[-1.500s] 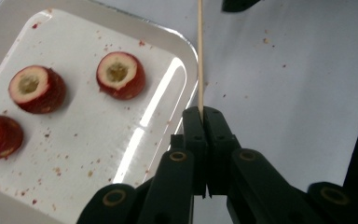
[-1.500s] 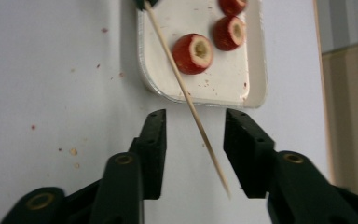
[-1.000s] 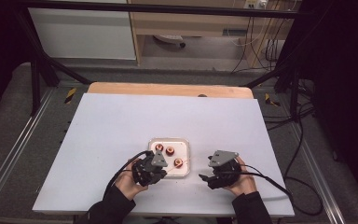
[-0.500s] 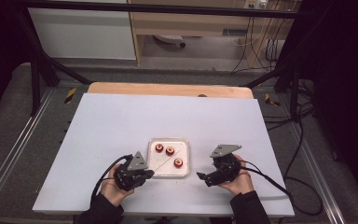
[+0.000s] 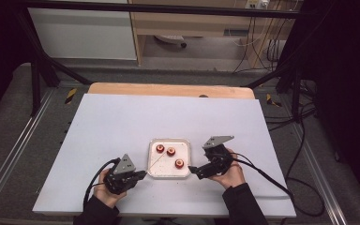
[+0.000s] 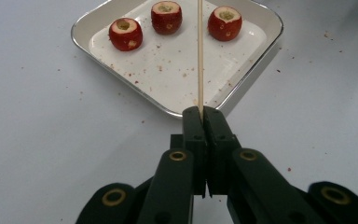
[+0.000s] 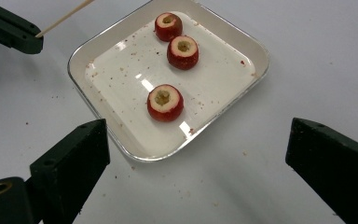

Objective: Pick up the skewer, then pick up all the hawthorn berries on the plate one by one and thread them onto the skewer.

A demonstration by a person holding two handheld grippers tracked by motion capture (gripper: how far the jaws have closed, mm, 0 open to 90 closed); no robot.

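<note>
Left tool (image 6: 200,114) pinches the skewer (image 6: 199,56); right tool (image 7: 196,154) gapes wide, empty. All three fruits (image 7: 165,102) lie unskewered in the tray (image 7: 256,51).

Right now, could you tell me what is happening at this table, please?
A person works two handheld grippers beside a white tray holding three cored red fruits. The left gripper is shut on a thin wooden skewer, which points out over the tray. The right gripper is open at the tray's other side, facing the fruits without touching them. Nothing is skewered yet.
</note>
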